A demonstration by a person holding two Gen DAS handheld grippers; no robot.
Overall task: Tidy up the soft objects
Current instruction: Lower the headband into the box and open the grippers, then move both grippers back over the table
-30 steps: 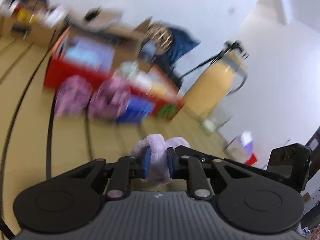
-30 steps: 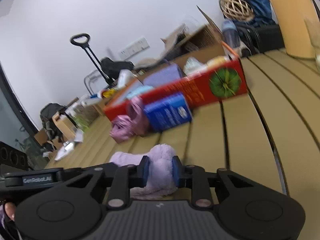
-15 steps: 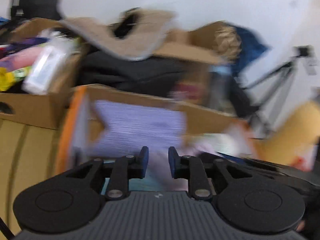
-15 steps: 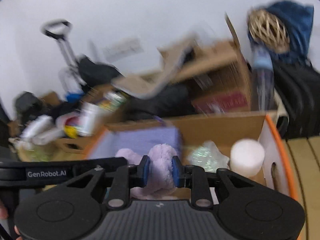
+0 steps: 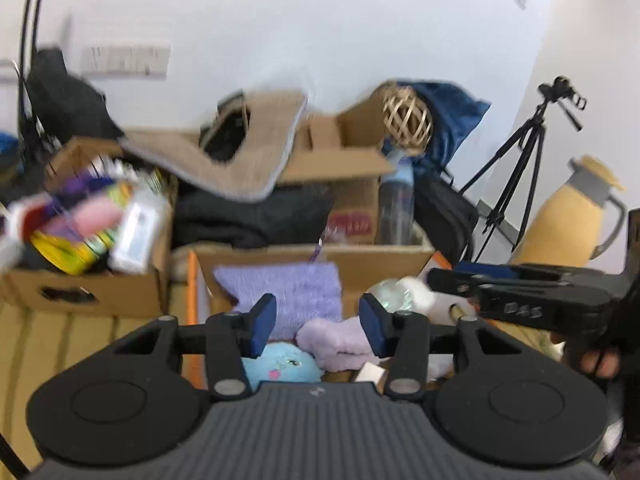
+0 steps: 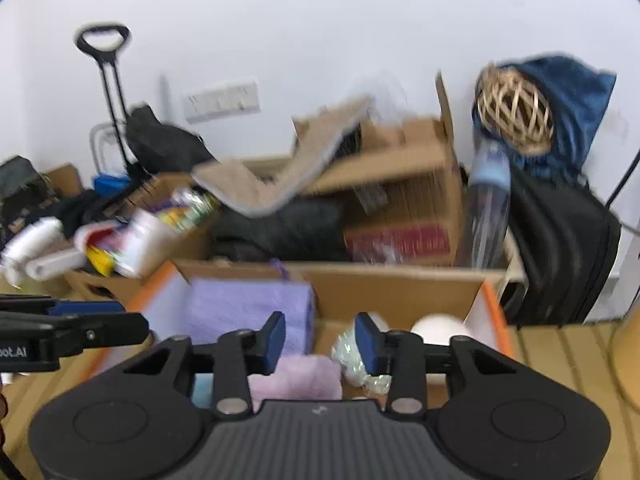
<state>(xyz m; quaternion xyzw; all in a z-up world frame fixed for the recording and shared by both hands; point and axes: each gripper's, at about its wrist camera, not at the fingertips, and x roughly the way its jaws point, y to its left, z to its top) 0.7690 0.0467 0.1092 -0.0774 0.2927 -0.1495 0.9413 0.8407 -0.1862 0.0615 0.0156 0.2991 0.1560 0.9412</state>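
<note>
- My left gripper (image 5: 318,328) stands wide, nothing between its blue pads; it hangs over the open cardboard box (image 5: 384,256).
- My right gripper (image 6: 320,342) is spread wide as well and carries nothing, above the same box, whose orange edge (image 6: 496,312) shows at its 2 o'clock.
- The lilac plush toy (image 5: 340,342) lies in the box just under my left fingers, toward 5 o'clock of the gap; from the right camera it shows as a pale pink-lilac lump (image 6: 298,378) at 6 o'clock.
- A blue plush (image 5: 280,366) sits touching it at its 8 o'clock, and a folded purple cloth (image 5: 288,292) leans against the back wall at 12 o'clock.
- A crinkly clear wrap (image 6: 360,360) and a white ball (image 6: 438,328) lie at the right gripper's 4 and 2 o'clock.
- I judge the plush light, squashy and springy: it should give under the pads without slipping, and nothing in it looks breakable.
- If it needs shifting, I would pinch the thick middle of the body, not a loose limb.
</note>
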